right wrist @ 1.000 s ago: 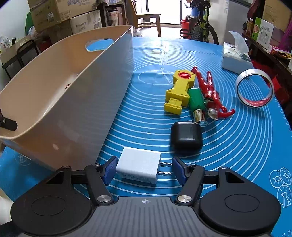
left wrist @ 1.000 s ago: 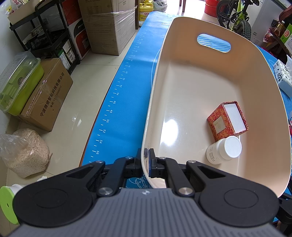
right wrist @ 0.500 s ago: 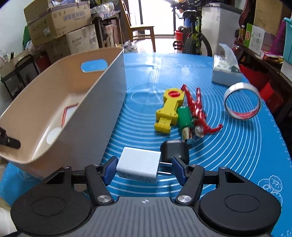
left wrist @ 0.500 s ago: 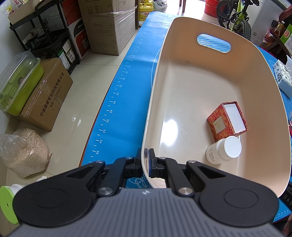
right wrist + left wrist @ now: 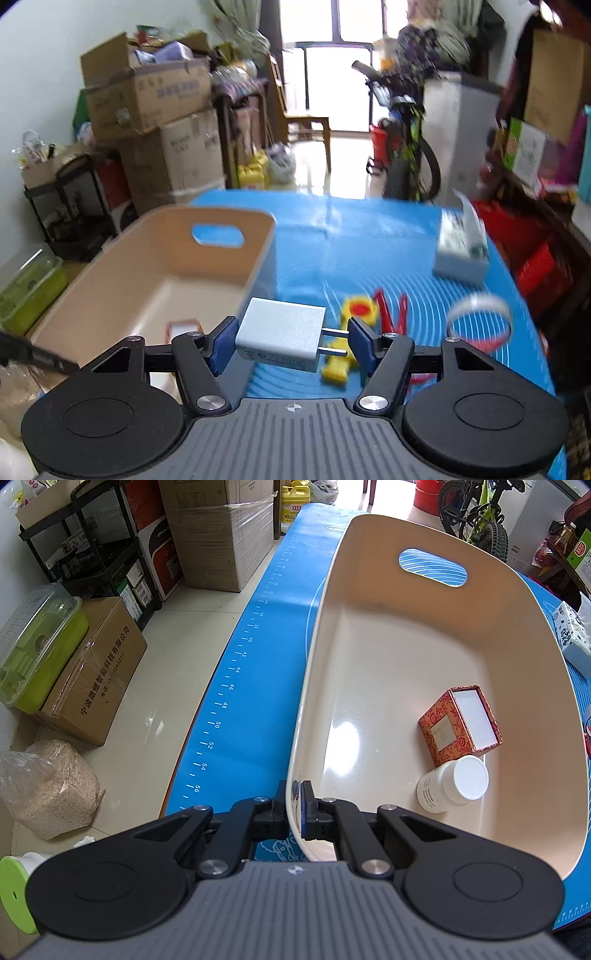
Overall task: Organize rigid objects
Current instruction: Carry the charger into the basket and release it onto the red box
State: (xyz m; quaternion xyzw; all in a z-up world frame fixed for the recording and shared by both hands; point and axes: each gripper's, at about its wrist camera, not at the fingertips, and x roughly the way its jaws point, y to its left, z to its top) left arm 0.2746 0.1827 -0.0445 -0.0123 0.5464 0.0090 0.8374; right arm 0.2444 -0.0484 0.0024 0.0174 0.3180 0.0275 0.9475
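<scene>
Left wrist: blue mat (image 5: pixel 236 686), boxes (image 5: pixel 221 531).

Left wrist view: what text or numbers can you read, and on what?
"36" to "56", even numbers: ruler scale on the mat edge.
"宁波微煜智能科技有限公司": floor carton.
Jug label: unclear.
Bottle label, red box label: too small.
Right wrist view: charger print blurred.
</scene>
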